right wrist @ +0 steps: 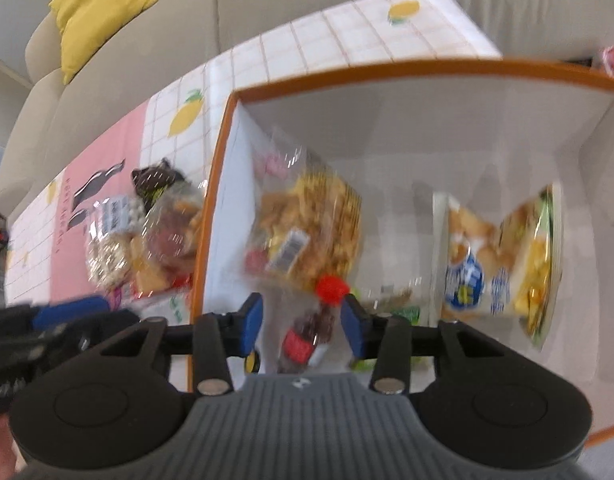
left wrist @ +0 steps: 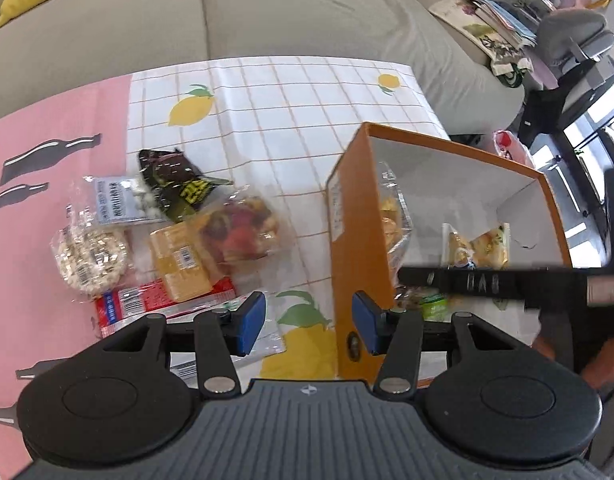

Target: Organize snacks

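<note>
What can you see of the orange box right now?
The orange box looks like cardboard: orange outside and along the rim, plain white inside. It stands open-topped on the lemon-print tablecloth, right of the loose snack pile. Inside lie a clear bag of golden snacks near its left wall and a yellow-and-blue chip packet further right. A small round fitting shows low on its near orange side. Nothing visibly grips it.

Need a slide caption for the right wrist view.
Right tool open over orange box, clear snack bag dropping inside.
</note>
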Tool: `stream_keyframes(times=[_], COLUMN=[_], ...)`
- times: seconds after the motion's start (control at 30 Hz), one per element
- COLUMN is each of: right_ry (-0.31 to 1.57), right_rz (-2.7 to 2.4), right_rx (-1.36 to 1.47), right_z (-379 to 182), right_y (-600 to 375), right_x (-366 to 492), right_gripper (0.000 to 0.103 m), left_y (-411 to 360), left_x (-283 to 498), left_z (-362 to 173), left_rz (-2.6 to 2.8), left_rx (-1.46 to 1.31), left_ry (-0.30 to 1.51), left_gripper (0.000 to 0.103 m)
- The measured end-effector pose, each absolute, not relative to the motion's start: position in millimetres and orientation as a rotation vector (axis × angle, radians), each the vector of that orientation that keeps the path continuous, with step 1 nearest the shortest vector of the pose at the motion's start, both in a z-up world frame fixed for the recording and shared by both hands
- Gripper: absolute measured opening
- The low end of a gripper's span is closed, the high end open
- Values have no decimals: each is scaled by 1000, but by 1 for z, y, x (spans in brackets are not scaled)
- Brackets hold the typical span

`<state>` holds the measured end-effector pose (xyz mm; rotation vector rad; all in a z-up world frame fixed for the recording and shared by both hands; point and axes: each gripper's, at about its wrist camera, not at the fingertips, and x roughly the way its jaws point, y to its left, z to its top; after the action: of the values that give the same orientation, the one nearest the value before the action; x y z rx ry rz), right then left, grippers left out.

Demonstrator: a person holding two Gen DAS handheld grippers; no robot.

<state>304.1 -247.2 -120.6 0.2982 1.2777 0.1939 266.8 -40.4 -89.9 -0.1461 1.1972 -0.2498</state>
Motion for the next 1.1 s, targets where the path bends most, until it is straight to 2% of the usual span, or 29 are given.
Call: stream_keyframes(times=[0.2,0.63,1.1], right_ry=[1295,1321,1046], right_rz=[139,78,184], right_rx=[358,294,288], right_z=[-143,-174,-85], right_y=[-239,-224,-212], right_x=[332,350,266], right_gripper=[25,26,28], left_y=[-19,27,50], left_x=[260,240,182], left_z=[-94,-97,-74], left_rz=[-208,-136,-152], left_rx=[-147,-148,-102], left_ry=[1193,1175,1016], left_gripper=[59,59,59])
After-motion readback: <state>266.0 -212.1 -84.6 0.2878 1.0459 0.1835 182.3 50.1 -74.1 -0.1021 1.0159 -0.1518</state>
